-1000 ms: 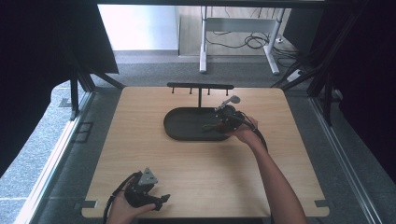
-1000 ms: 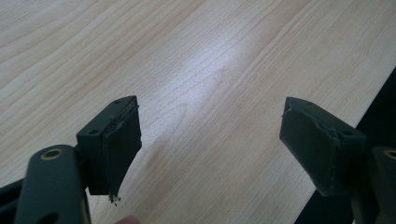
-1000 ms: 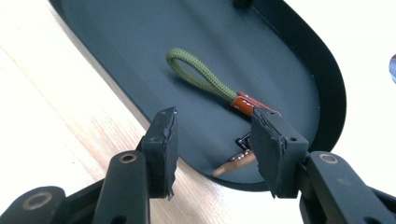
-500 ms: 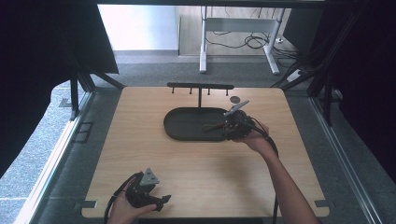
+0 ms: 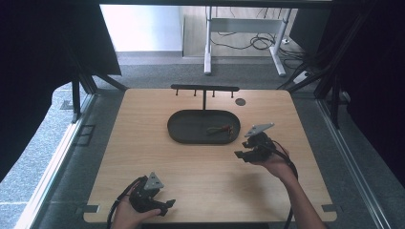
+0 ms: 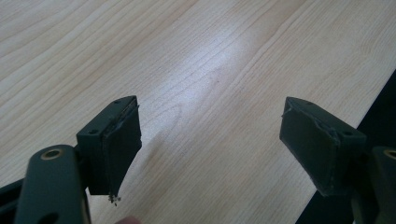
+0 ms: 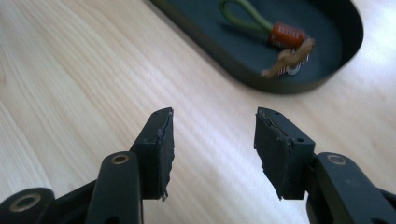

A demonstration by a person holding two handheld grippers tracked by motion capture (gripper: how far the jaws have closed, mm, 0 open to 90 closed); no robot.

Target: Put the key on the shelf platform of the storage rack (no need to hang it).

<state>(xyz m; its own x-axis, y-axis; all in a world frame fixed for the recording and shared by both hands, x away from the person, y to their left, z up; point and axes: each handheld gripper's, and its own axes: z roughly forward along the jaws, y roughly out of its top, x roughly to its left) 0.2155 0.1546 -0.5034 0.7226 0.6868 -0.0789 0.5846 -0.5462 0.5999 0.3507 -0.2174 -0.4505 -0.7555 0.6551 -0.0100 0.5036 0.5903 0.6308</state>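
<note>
Your left gripper (image 5: 168,203) is a compact black block topped by a grey three-cornered plate, near the table's (image 5: 143,143) front edge. A black cable trails from its back. In the left gripper view its two arms are matte dark green-black, each with a brass-ringed hole near the base. The flat rectangular pads (image 6: 122,140) carry small screw holes, and their rubber facing is frayed at the lower corners.

Your right gripper (image 5: 241,155) has the same build: black body, grey triangular plate, black cable looping off the table's right side. Its pads (image 7: 161,149) show worn, ragged edges and brass-ringed pivots. Both your forearms are bare, without sleeves.
</note>
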